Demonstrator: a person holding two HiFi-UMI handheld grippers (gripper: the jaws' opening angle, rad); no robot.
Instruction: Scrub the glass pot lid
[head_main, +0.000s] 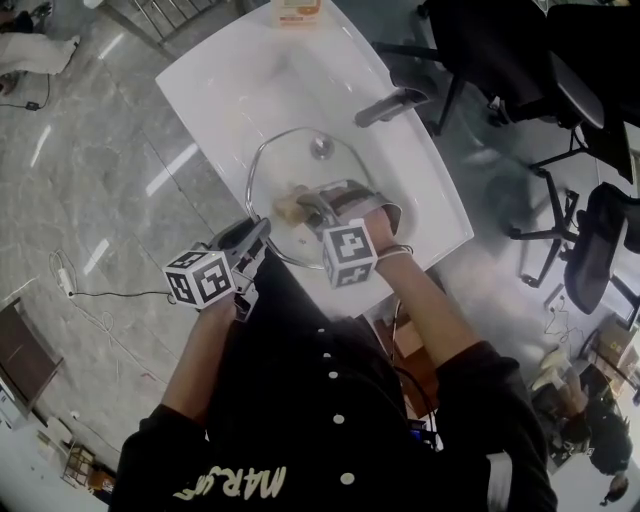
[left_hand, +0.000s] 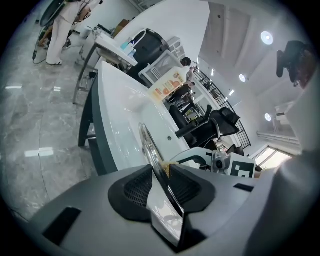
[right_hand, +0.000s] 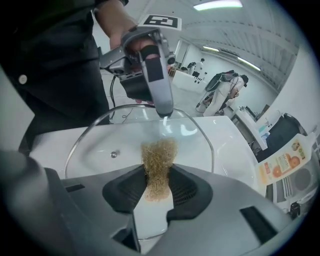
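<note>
Glass pot lid (head_main: 282, 168): clear, metal-rimmed, tilted over the white sink (head_main: 225, 80), near rim clamped edge-on in the left gripper (head_main: 256, 236). Scrub pad (right_hand: 159, 165): tan, fibrous, pinched in the right gripper (head_main: 318, 206), against the glass.

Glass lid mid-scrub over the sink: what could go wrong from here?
The left gripper pinches the glass lid only at its rim; pressure from the scrubber in the right gripper might twist it loose, dropping it into the sink. The lid's far edge also sits close to the faucet and could knock it.
</note>
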